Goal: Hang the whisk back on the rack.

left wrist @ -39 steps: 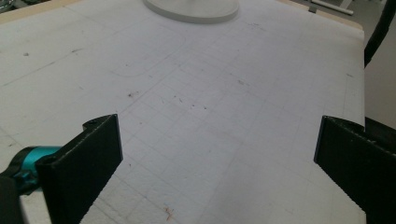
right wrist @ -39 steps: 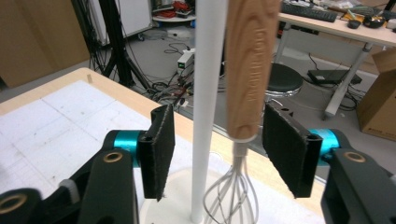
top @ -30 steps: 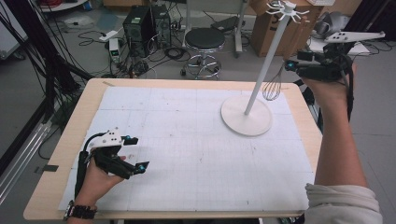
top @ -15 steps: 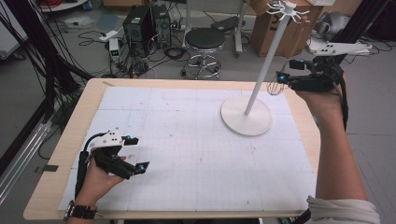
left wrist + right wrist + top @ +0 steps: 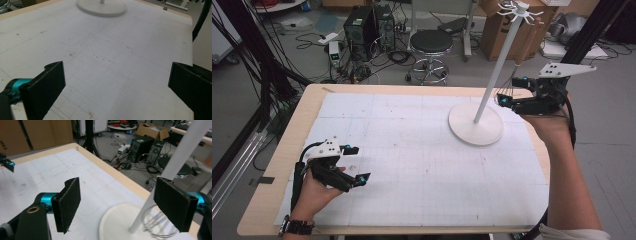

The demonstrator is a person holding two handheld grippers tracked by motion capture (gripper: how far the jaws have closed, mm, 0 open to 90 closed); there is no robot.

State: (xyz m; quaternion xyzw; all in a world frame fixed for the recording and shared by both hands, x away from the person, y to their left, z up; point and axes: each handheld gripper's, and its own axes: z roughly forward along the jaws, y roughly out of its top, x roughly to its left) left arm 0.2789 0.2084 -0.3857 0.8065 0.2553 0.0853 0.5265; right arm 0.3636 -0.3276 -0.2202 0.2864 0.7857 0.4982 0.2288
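whisk [image 5: 157,226] beside stand pole [image 5: 492,80] | right tongs [image 5: 507,92] just opening, empty | left tongs [image 5: 357,162] open

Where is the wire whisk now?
In the high view the wire whisk hangs at the right, beside the white stand's pole, just ahead of the right gripper.

I can't make out the whisk [image 5: 157,225] clearly: its wires blur behind my right gripper's [image 5: 122,207] far pad, handle hidden.
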